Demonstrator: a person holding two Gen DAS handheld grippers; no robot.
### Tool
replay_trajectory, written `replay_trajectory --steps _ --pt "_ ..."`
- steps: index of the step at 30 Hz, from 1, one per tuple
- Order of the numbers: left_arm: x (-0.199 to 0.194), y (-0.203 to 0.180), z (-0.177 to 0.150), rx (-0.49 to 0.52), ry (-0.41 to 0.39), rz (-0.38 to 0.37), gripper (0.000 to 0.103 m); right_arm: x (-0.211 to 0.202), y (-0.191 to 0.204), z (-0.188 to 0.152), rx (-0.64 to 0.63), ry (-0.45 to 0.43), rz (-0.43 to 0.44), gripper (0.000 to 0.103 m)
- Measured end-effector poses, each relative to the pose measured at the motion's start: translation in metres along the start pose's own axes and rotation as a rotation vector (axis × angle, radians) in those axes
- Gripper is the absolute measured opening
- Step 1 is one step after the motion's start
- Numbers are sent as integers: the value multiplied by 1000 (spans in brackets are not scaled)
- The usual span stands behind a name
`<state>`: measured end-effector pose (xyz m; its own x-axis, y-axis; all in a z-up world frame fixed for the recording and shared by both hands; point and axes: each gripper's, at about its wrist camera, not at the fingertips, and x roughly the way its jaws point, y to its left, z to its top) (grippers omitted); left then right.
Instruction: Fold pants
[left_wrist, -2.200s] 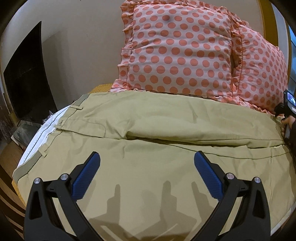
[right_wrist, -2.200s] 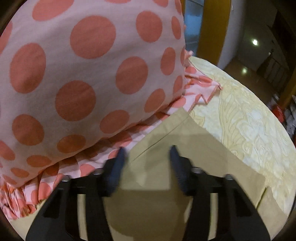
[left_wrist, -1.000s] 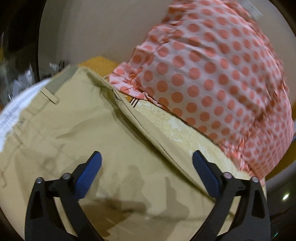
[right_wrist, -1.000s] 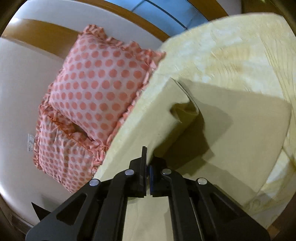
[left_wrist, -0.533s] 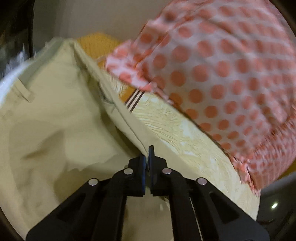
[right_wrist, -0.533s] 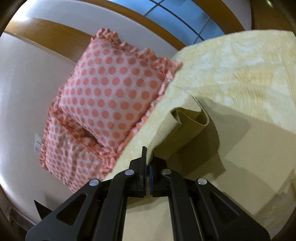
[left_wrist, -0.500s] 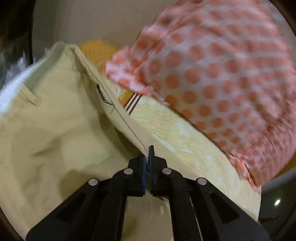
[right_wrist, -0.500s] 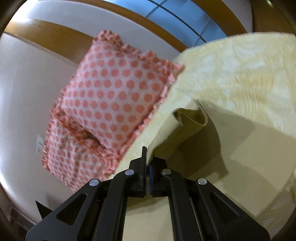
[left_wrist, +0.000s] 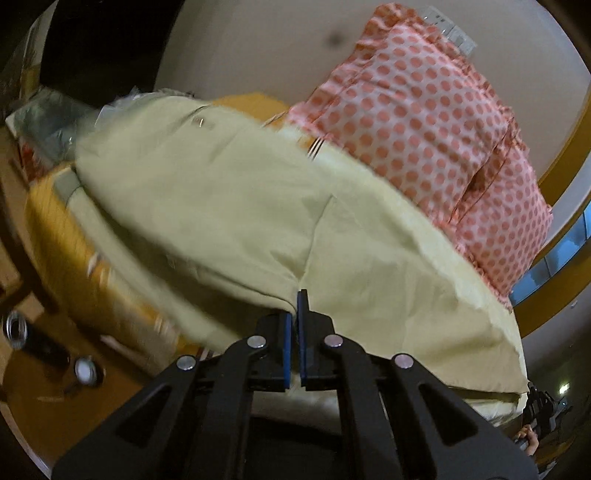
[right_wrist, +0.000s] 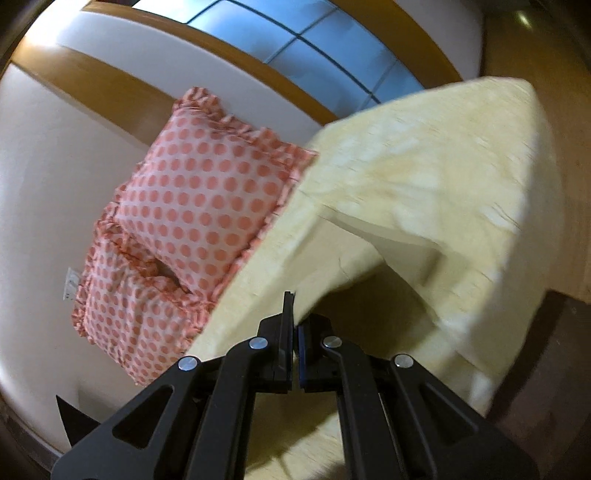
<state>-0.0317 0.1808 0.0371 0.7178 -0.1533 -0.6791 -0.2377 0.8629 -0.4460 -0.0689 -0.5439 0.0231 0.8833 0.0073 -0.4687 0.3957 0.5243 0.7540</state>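
In the left wrist view the left gripper (left_wrist: 296, 314) sits at lower centre with its 2 fingers (left_wrist: 284, 350) pressed together on a fold of the pants (left_wrist: 229, 206). The khaki cloth is pinched at its near edge and spreads up and away across the middle of the frame, blurred on its left side. Beneath it the bed (left_wrist: 62, 236) shows a yellow-orange edge at centre left. 2 pink pillows (left_wrist: 424, 122) with orange dots lean against the pale wall (left_wrist: 258, 44) in the upper right. At the lower right corner the right gripper (left_wrist: 543, 413) appears small and dark beyond the far end of the cloth. In the right wrist view the right gripper (right_wrist: 293, 317) is at lower centre, its fingers (right_wrist: 282, 350) also closed on an edge of the pants (right_wrist: 280, 266), which drape in a lifted fold toward the right over the pale yellow bed (right_wrist: 443, 155). The pillows (right_wrist: 192, 214) fill the centre left, under a window (right_wrist: 314, 40) along the top.
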Motion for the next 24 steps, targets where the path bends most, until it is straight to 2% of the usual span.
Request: replay_trajectory --steps 3,4,5,6,7,8,10,12,15,17,21,23,24 --pt "6 14 -19 -27 1 -7 4 -5 -3 -6 -28 7 -54 2" --pt "4 15 -21 -14 -12 0 8 -10 -2 -6 -35 -4 -75 10" --pt "3 16 -24 0 -27 7 10 -15 -2 -6 -41 -27 -100 30" --pt "1 18 -28 8 -48 8 15 -22 -3 -6 -46 -63 -116 46" --pt "-1 18 -28 8 -63 2 27 -29 -4 -5 -58 -118 -133 68" --pt "-2 21 -30 3 -80 -8 34 -33 -4 -5 -85 -153 -163 67" --pt "-6 21 -30 -14 -106 -29 44 -30 -7 -4 -111 -156 -195 67" --pt "-6 23 -31 -17 -121 -36 47 -20 -13 -5 -113 -133 -200 67" --pt "-8 22 -31 -17 -143 -34 53 -11 -10 -13 -175 -142 -204 61" --pt "-14 19 -29 -14 -167 -12 62 -2 -7 -21 -203 -93 -140 43" --pt "-20 26 -28 -40 -198 -1 64 7 4 -36 -306 -101 -117 39" --pt "-21 30 -26 -52 -208 4 65 13 4 -39 -340 -112 -111 24" --pt "-22 33 -26 -56 -216 12 66 15 6 -39 -358 -118 -117 20"
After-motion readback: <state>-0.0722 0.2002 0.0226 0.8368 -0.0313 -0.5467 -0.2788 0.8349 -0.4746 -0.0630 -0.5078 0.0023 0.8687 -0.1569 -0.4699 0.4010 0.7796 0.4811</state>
